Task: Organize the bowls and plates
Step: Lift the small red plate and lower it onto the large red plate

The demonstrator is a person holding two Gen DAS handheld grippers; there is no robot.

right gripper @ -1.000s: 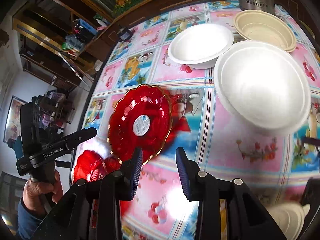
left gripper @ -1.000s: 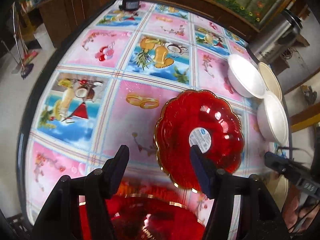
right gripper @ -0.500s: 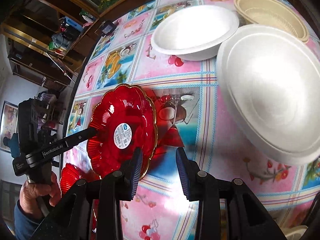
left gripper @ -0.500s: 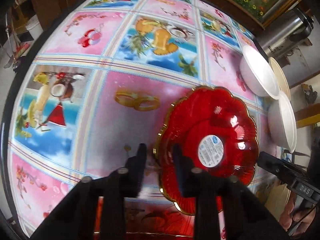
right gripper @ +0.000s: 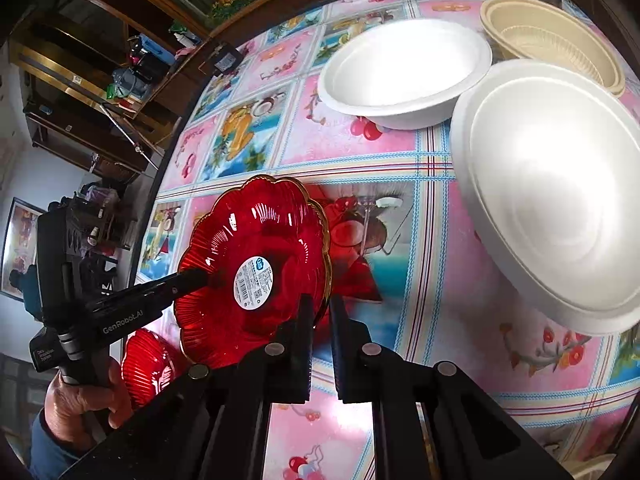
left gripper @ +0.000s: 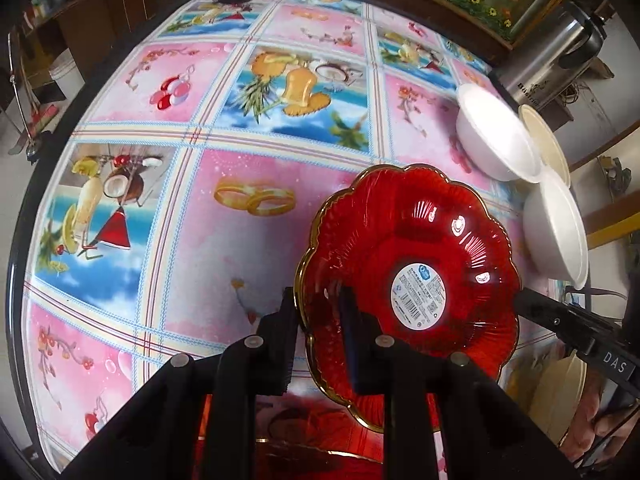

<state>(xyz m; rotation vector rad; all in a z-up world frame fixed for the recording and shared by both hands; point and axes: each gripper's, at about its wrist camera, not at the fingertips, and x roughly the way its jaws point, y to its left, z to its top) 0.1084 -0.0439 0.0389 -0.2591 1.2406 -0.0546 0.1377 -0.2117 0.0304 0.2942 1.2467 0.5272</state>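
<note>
Across the patterned table (left gripper: 248, 168), your red scalloped plate (left gripper: 412, 264) sits lower right in the left-wrist view, tilted, its near rim pinched by your left gripper (left gripper: 320, 320) while your right gripper (right gripper: 318, 320), just closing, nips the opposite gold edge.

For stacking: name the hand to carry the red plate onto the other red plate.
Left, probably. The left gripper and right gripper have just closed their jaws on the red plate, but the second red plate lies nearest the left one.
</note>
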